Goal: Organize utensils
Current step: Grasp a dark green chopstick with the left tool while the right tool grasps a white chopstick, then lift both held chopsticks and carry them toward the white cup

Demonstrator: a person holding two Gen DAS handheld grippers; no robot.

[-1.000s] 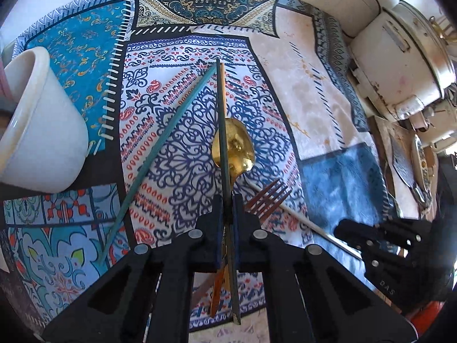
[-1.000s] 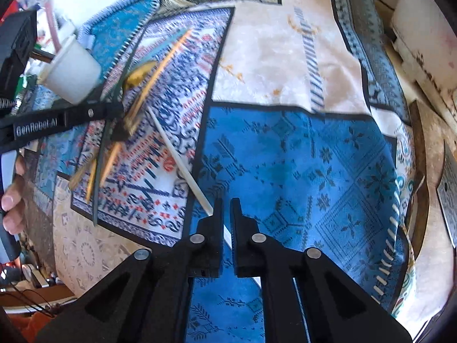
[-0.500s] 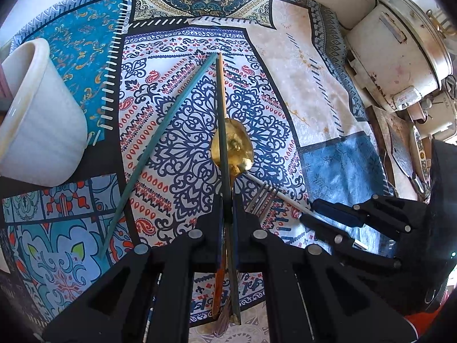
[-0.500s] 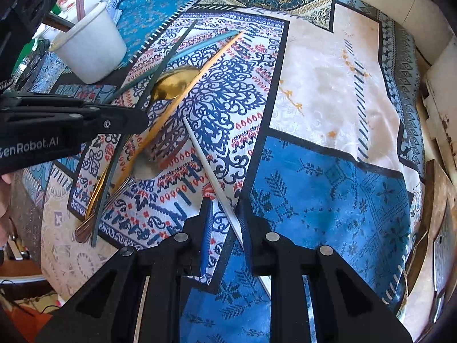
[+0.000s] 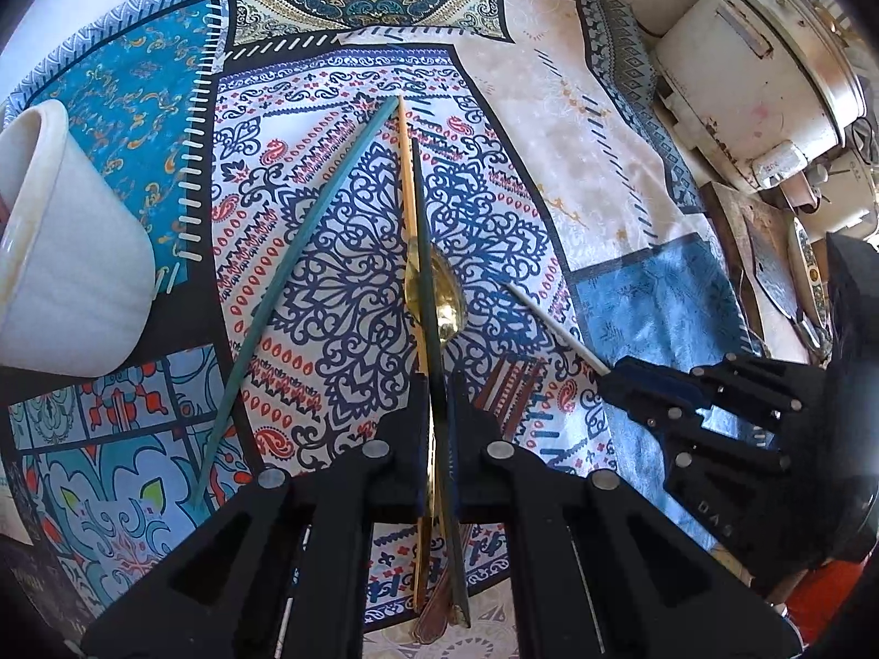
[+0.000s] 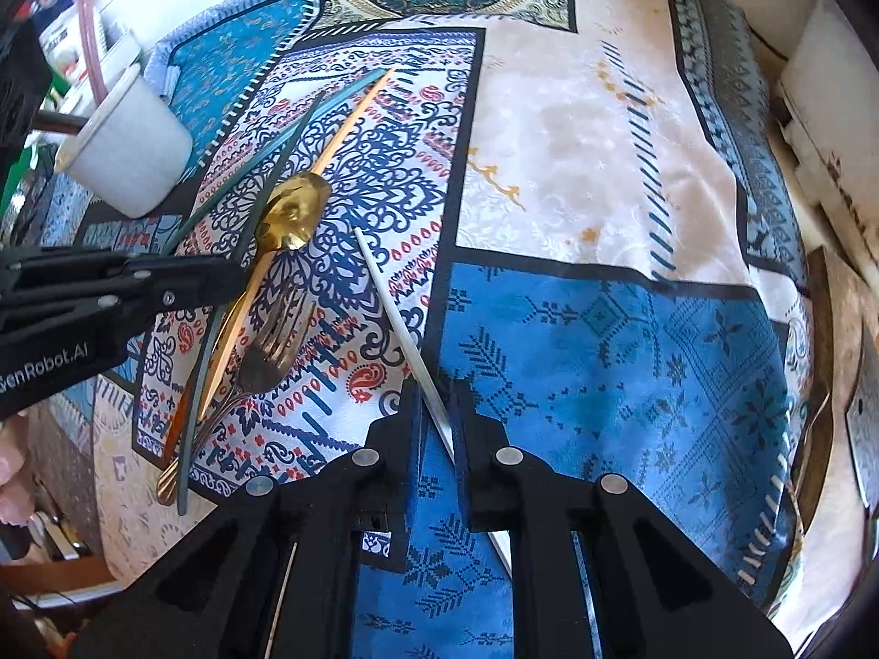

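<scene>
My left gripper (image 5: pixel 437 401) is shut on a dark green chopstick (image 5: pixel 420 230) that points away over the patterned cloth. An orange chopstick (image 5: pixel 405 176) runs right beside it, over a gold spoon (image 5: pixel 448 296). A copper fork (image 5: pixel 511 390) lies just right of my fingers. A teal chopstick (image 5: pixel 296 274) lies slanted to the left. My right gripper (image 6: pixel 437 412) is shut on a white chopstick (image 6: pixel 384 291), which crosses slantwise between its narrow jaws. The right gripper (image 5: pixel 615 379) also shows in the left wrist view. The left gripper (image 6: pixel 233 283) shows at the left of the right wrist view.
A white cup (image 5: pixel 60 252) stands at the left, also seen as the white cup (image 6: pixel 129 159) in the right wrist view. A white appliance (image 5: pixel 752 71) fills the far right corner. A tray-like object (image 6: pixel 813 401) lies off the cloth's right edge. A hand (image 6: pixel 11 472) shows at the left border.
My right gripper has come in from the right along the white chopstick, nearer the fork and spoon. The left gripper has kept its grip and place.
</scene>
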